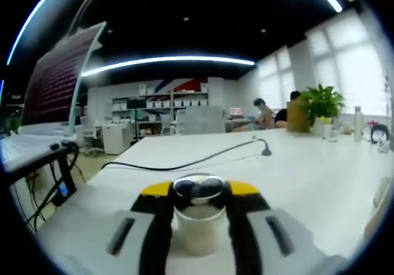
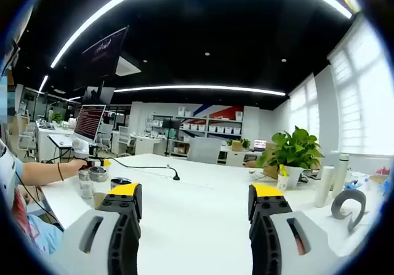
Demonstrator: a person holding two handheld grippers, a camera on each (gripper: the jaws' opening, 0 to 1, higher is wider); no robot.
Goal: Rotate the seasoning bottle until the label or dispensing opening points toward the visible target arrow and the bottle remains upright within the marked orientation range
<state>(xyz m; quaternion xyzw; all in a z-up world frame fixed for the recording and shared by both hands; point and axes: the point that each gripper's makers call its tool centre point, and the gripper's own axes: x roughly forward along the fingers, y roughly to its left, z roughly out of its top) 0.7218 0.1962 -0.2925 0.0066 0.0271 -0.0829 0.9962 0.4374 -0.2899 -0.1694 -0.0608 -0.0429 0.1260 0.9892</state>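
The left gripper [image 1: 198, 192] fingers are clasping the seasoning bottle [image 1: 198, 216] at 6 o'clock, seemingly upright on the tabletop [image 1: 308, 176]; twisting slowly should be keeping it vertical, while the right gripper [image 2: 195, 202] fingers are spread, holding nothing.

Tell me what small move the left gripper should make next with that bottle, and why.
Probably a slow twist about the bottle's upright axis. The left gripper already has its jaws closed around the seasoning bottle, which stands upright on the white table. No target arrow is visible, so turn gently.

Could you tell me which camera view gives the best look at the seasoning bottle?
The left gripper view: the seasoning bottle sits close up and upright between the left hand-held gripper jaws. The right gripper view shows it small and far off at the table's left.
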